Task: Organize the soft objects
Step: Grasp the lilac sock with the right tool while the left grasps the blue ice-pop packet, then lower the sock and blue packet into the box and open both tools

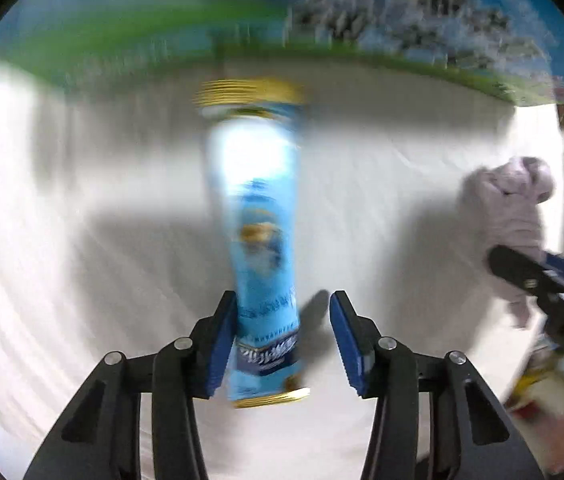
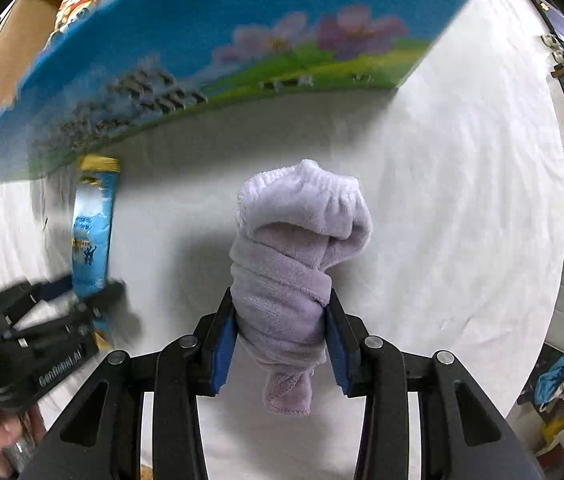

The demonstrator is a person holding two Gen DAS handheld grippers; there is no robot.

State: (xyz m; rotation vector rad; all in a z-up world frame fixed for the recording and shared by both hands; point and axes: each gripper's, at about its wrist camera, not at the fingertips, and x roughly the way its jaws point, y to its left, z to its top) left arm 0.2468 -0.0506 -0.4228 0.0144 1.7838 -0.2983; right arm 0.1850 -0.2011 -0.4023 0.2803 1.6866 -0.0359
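Observation:
A long light-blue snack packet (image 1: 259, 236) with gold ends stands up between my left gripper's (image 1: 284, 336) blue pads, touching the left pad with a gap at the right one; the view is blurred. The packet also shows in the right wrist view (image 2: 93, 232). My right gripper (image 2: 280, 338) is shut on a rolled lilac towel (image 2: 298, 264) and holds it upright over the white cloth. The towel (image 1: 510, 212) and right gripper (image 1: 542, 276) appear at the right of the left wrist view.
A white cloth (image 2: 462, 200) covers the surface. A blue box wall with a meadow picture (image 2: 221, 48) stands at the back, also in the left wrist view (image 1: 161, 12). A cardboard box (image 2: 13, 48) is behind it. Coloured clutter (image 2: 562, 384) lies off the right edge.

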